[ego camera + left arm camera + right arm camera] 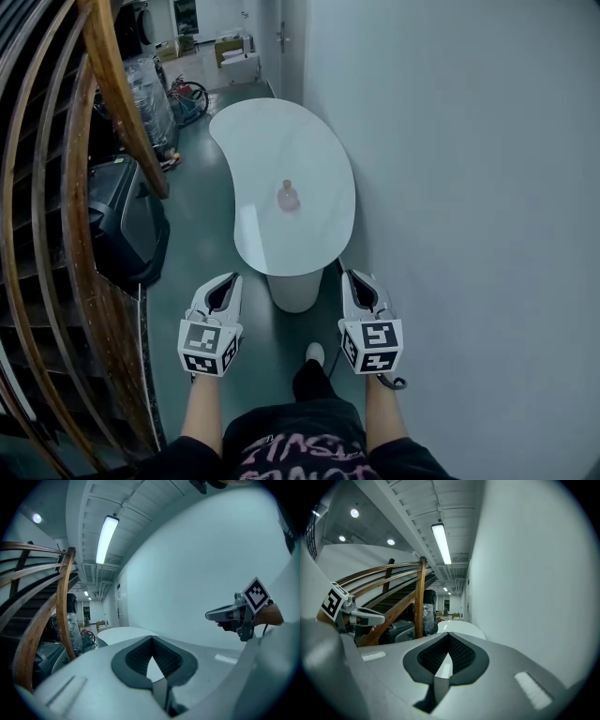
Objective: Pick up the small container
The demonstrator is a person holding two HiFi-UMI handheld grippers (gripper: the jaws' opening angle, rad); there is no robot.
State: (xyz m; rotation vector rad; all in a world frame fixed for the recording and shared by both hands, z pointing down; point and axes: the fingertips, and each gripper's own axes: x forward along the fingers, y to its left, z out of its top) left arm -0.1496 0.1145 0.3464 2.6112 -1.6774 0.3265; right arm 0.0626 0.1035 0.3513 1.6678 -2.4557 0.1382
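Note:
The small pink container (288,197) stands near the middle of a white kidney-shaped table (267,141), well ahead of both grippers. My left gripper (228,279) is held low in front of the table's near edge, its jaws together with nothing between them. On the other side of the table's pedestal, my right gripper (352,276) is held at the same height, also shut and empty. In the left gripper view the left gripper (152,640) points over the table (123,632); the container is hidden there. The right gripper (449,638) likewise faces the table (461,627).
A curved wooden stair railing (112,84) runs along the left, with a black case (127,220) below it. A plain wall (469,187) closes the right side. Wrapped goods, a bicycle (187,98) and boxes fill the corridor's far end. The table's pedestal (295,291) stands between the grippers.

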